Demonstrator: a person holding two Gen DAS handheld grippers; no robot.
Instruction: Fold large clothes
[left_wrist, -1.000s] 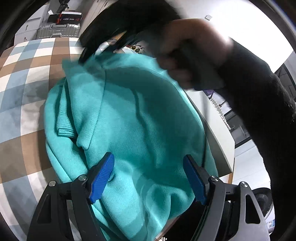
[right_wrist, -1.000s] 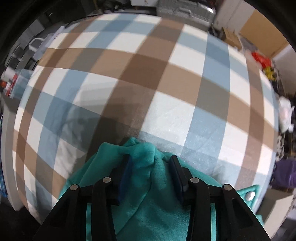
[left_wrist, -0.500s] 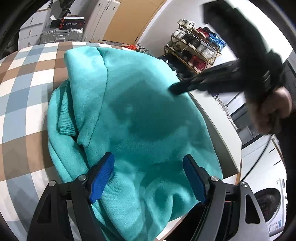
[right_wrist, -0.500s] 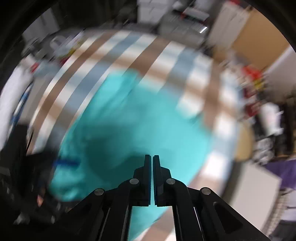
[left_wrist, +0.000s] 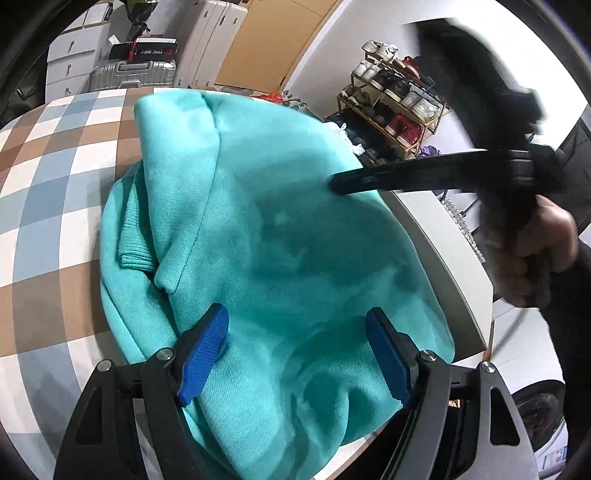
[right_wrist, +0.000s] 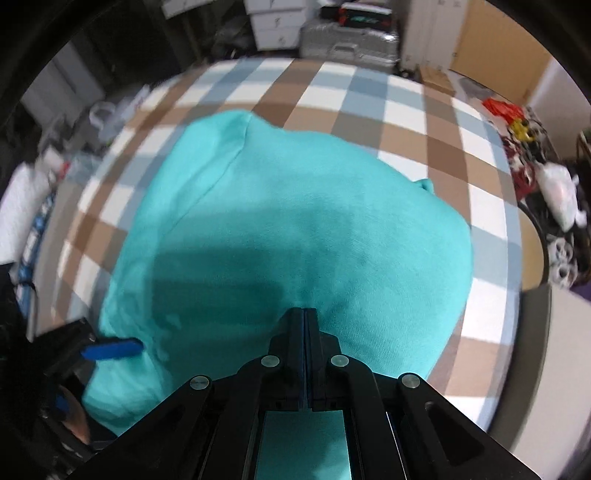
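A teal sweatshirt (left_wrist: 280, 229) lies folded in a thick bundle on the checked tablecloth (left_wrist: 51, 177); a ribbed cuff (left_wrist: 135, 254) sticks out at its left side. My left gripper (left_wrist: 295, 347) is open, its blue pads just above the near edge of the bundle, holding nothing. My right gripper (right_wrist: 304, 314) is shut and empty, hovering over the near part of the sweatshirt (right_wrist: 295, 229). In the left wrist view the right gripper (left_wrist: 340, 182) shows as a dark bar with its tip at the bundle's right edge.
The table's edge (left_wrist: 454, 258) runs close along the right of the bundle. A shoe rack (left_wrist: 395, 107) stands beyond it. A silver suitcase (left_wrist: 133, 74) and white drawers (left_wrist: 72, 66) stand at the far end. Clutter (right_wrist: 554, 192) lies by the table's right side.
My right gripper let go of the teal fabric, shut, and pulled back from the far side to above the bundle's near right. The folded layer now lies flat. My left gripper stayed put.
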